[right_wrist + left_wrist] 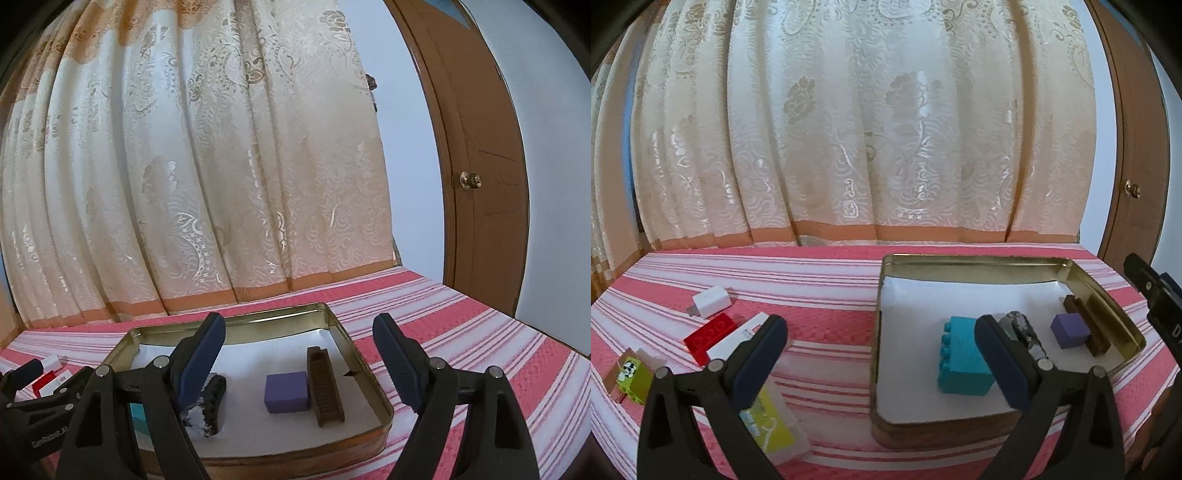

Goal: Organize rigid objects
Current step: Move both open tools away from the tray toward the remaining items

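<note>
Cream floral curtain (849,129) fills the upper frame; brown door (480,166) far right. Pink striped tablecloth (831,295) below. Gold tin (960,260) at right centre holds a teal brick (964,365), purple block (1069,330), brown comb-like piece (1087,325) and dark mottled lump (1021,326). Left gripper (881,354) spread, empty. Right gripper (299,360) spread, empty. Lower left of the cloth: white adapter (711,301), red brick (709,330), green-labelled boxes (631,376).

My shiny gold metal tin (975,260) has a matt white paper lining. The cloth (827,295) under it is coarse woven. The red brick (709,332) is glossy plastic.
</note>
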Tool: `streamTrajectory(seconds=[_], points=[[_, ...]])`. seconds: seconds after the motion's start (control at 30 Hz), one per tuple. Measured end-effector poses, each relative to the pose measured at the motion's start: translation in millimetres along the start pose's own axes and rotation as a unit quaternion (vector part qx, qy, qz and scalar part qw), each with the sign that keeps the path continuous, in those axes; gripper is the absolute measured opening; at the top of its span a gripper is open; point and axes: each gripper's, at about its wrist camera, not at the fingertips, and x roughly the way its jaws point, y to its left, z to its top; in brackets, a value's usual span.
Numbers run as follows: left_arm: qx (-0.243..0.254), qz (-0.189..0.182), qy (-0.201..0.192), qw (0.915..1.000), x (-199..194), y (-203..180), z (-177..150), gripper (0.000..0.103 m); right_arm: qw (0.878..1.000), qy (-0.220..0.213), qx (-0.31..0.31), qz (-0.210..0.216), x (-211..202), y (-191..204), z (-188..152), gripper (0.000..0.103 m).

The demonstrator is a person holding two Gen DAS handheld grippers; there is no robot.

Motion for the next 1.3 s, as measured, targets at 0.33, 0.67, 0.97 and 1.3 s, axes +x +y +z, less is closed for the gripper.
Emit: streamTrajectory(seconds=[0.33,0.67,0.97,1.3], points=[[-0.01,0.009,0.0,0.9999,-9,28,-5,0.103,1.0,0.003,-0.009,0.023,-16,32,-9,0.084],[-0.021,0.024,0.003,0.9995,-12,57,-7,0.103,0.998,0.013,-0.01,0.055,-24,65,-17,0.084],[-0.024,0.036,0.004,0.9991,-14,80,-9,0.103,0.996,0.016,-0.015,0.084,-32,96,-22,0.084],[-0.031,0.051,0.009,0.9982,-15,115,-9,0.103,0.992,0.03,-0.025,0.117,-35,133,-28,0.084]])
